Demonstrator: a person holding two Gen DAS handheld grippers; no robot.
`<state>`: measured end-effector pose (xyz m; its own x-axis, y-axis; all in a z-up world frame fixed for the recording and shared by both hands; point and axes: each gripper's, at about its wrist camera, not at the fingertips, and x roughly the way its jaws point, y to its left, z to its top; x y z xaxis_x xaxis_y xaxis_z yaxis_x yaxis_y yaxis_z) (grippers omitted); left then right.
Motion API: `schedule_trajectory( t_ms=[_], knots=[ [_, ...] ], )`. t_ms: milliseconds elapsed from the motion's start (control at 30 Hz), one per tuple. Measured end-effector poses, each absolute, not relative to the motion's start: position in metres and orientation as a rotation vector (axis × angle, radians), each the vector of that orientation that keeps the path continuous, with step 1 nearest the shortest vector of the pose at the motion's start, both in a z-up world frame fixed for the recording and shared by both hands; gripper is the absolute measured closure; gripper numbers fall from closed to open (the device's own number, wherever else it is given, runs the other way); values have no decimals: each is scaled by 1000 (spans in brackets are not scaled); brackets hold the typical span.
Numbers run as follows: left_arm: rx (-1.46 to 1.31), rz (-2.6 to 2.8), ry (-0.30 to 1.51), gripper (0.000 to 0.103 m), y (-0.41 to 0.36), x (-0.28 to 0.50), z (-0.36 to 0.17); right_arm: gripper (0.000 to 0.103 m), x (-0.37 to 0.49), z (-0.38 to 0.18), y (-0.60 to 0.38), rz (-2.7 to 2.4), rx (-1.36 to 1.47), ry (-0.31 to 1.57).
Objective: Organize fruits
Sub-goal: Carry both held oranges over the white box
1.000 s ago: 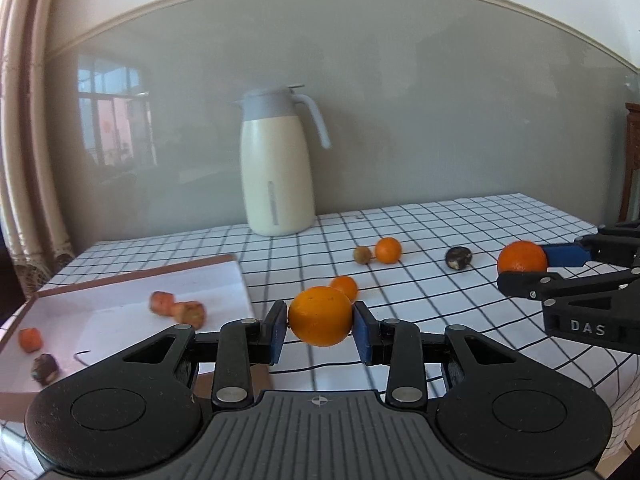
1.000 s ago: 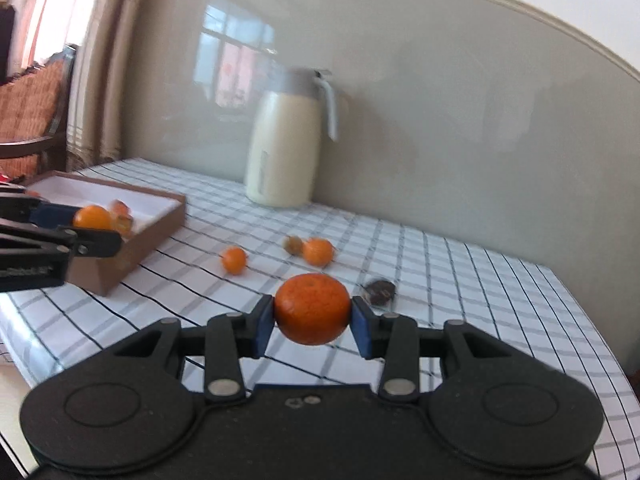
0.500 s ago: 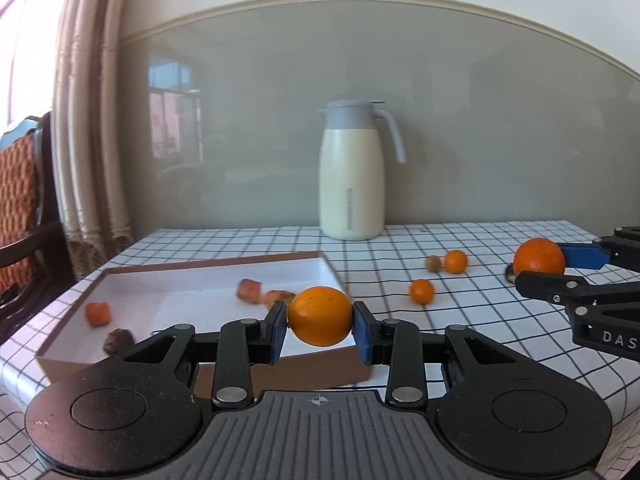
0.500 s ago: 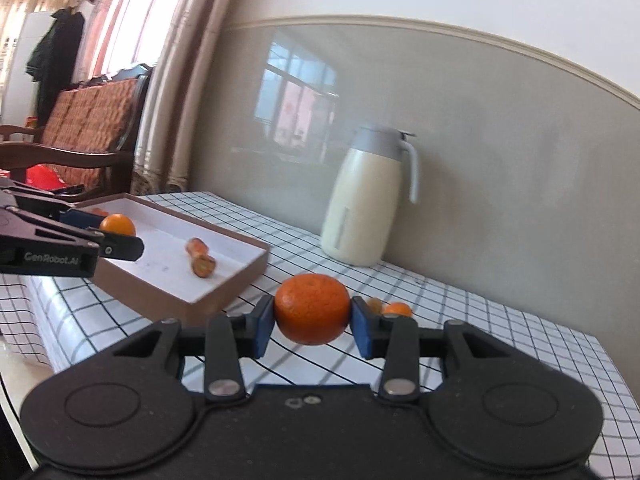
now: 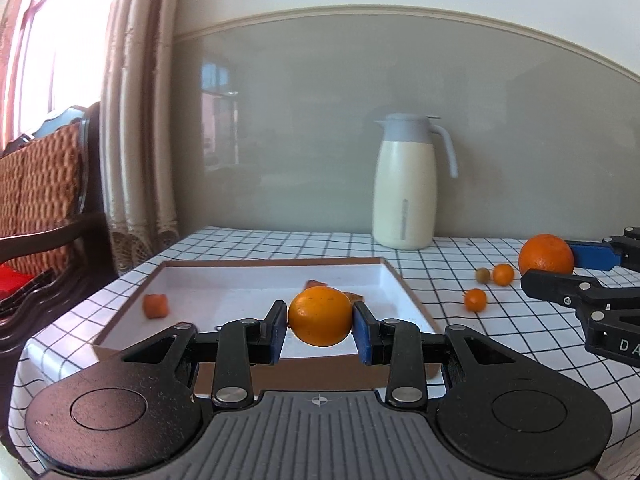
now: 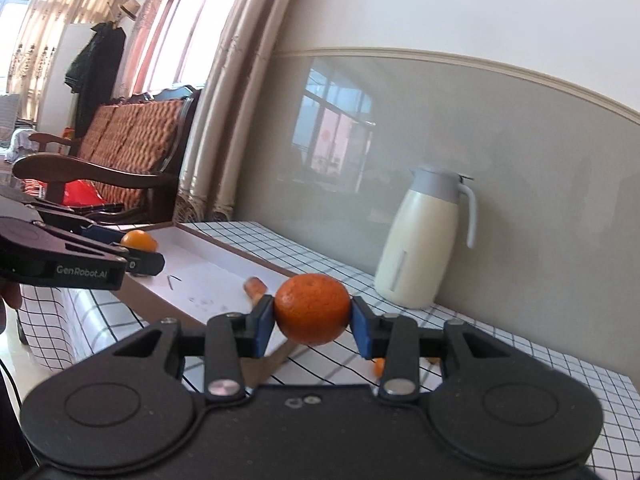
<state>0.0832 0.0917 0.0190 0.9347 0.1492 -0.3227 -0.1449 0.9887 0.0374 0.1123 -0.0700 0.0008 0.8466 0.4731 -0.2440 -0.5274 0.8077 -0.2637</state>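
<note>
My left gripper point(image 5: 320, 326) is shut on a yellow-orange orange point(image 5: 320, 315), held above the near wall of a shallow white tray with brown sides point(image 5: 256, 372). Inside the tray lie a small orange-red fruit point(image 5: 155, 305) and others partly hidden behind the held orange. My right gripper point(image 6: 312, 324) is shut on a deeper orange mandarin point(image 6: 312, 309), near the tray's right corner point(image 6: 264, 364). The left wrist view shows that mandarin point(image 5: 546, 254) at the right, and the right wrist view shows the left gripper's orange point(image 6: 139, 241) at the left.
A cream jug with a grey lid point(image 5: 406, 184) stands at the back of the checked tablecloth point(image 5: 440, 264). Two small oranges point(image 5: 475, 300) point(image 5: 503, 274) and a brownish fruit point(image 5: 483, 275) lie loose right of the tray. A wooden sofa point(image 6: 120, 148) and curtains stand to the left.
Both grippers have swung left with their fruit still held. The tray has come from the left edge to straight ahead, and the loose fruit has slid off to the right.
</note>
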Motion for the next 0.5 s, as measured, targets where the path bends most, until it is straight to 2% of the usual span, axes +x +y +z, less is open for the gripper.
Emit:
schedule_trajectory(
  t_ms=[500],
  knots=[
    [-21,266,307,68,140,83,24,71,122,7,-27,616,-316,156]
  ],
)
